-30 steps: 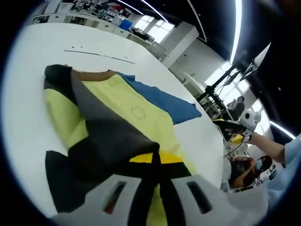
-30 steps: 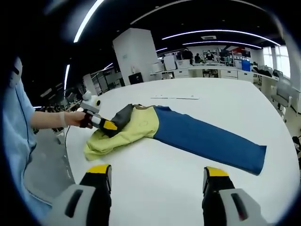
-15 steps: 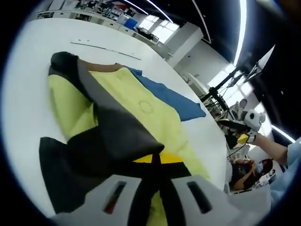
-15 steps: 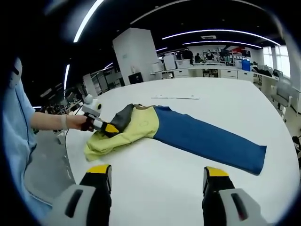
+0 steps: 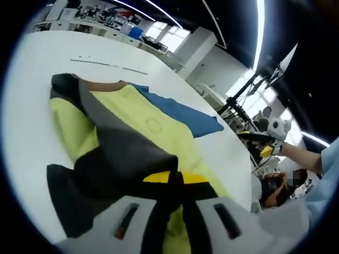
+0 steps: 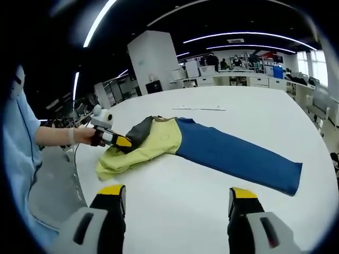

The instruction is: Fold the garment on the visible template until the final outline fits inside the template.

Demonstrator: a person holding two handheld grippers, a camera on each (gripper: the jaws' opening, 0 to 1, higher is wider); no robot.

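Left tool [image 5: 175,182] clamped on grey edge of garment [image 6: 175,143], barely shifted over last second, fold seems mid-way. Garment lies on white counter [image 6: 254,111]. Right tool [image 6: 177,203] wide open, holds nothing, hovers near counter edge.

Left gripper view low, pressed against the garment [image 5: 132,127], facing 1 o'clock along the white bench [image 5: 32,63], right gripper view standing off, facing 12 o'clock, both sharing garment and bench.
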